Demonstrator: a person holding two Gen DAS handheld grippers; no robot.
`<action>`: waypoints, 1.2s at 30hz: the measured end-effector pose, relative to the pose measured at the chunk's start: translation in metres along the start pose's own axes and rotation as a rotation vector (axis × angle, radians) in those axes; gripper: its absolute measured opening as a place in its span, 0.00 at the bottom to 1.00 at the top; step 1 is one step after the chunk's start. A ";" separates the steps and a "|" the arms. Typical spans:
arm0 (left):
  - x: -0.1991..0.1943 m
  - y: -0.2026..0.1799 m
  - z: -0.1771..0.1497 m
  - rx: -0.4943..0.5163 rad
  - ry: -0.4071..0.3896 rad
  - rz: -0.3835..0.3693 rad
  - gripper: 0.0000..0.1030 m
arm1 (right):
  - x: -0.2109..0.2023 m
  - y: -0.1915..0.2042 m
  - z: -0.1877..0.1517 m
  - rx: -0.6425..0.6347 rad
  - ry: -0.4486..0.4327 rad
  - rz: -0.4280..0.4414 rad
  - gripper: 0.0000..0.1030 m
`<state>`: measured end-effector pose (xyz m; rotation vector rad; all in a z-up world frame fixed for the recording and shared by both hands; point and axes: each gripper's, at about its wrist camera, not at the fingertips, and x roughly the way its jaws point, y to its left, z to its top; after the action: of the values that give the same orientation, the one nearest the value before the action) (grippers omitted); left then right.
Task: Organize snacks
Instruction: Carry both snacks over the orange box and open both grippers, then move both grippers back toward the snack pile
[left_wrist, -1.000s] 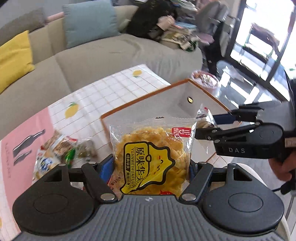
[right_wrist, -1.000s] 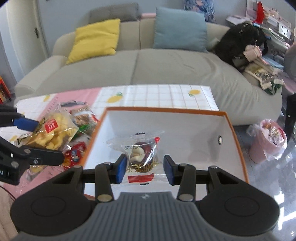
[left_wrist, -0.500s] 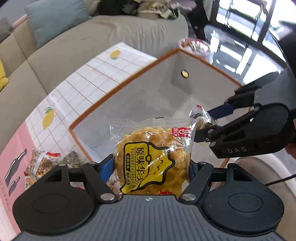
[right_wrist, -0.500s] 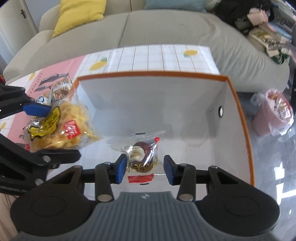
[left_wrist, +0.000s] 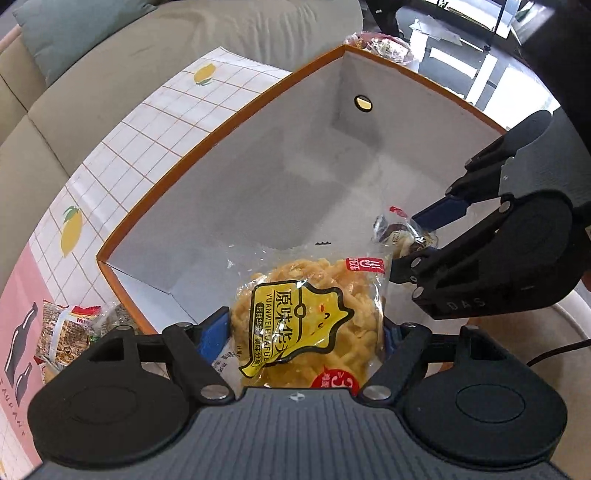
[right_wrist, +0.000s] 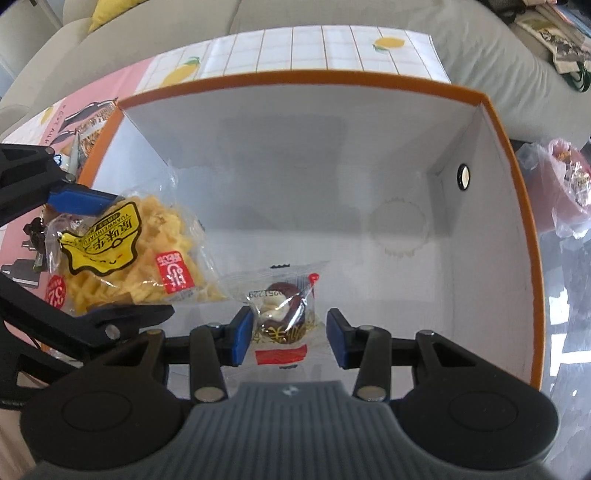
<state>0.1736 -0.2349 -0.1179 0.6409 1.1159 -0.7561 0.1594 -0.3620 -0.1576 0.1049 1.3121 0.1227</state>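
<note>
Jaws of the left gripper (left_wrist: 306, 332) are opening around the yellow snack bag (left_wrist: 306, 317) between them, over the white box (right_wrist: 369, 155). Right gripper (right_wrist: 290, 338) jaws hold the small chocolate snack (right_wrist: 282, 314) above the box floor.

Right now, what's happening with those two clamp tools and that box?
A person is sorting snacks into a white box with an orange rim using two handheld grippers. The left gripper has a yellow crisp packet between its jaws, which are opening to let go over the box. The right gripper holds a small clear-wrapped chocolate cake low inside the box. More snacks wait on the table outside.
</note>
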 end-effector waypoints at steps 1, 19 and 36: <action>0.000 0.000 -0.001 -0.002 -0.005 0.003 0.89 | 0.001 -0.001 -0.001 0.004 0.005 -0.003 0.41; -0.036 0.004 -0.001 -0.086 -0.129 -0.015 0.99 | -0.005 -0.003 0.001 0.003 -0.012 -0.039 0.48; -0.110 0.026 -0.045 -0.266 -0.300 0.060 0.96 | -0.070 0.039 -0.028 -0.032 -0.298 -0.078 0.71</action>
<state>0.1424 -0.1612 -0.0265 0.3217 0.8968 -0.6153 0.1134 -0.3332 -0.0921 0.0423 1.0152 0.0584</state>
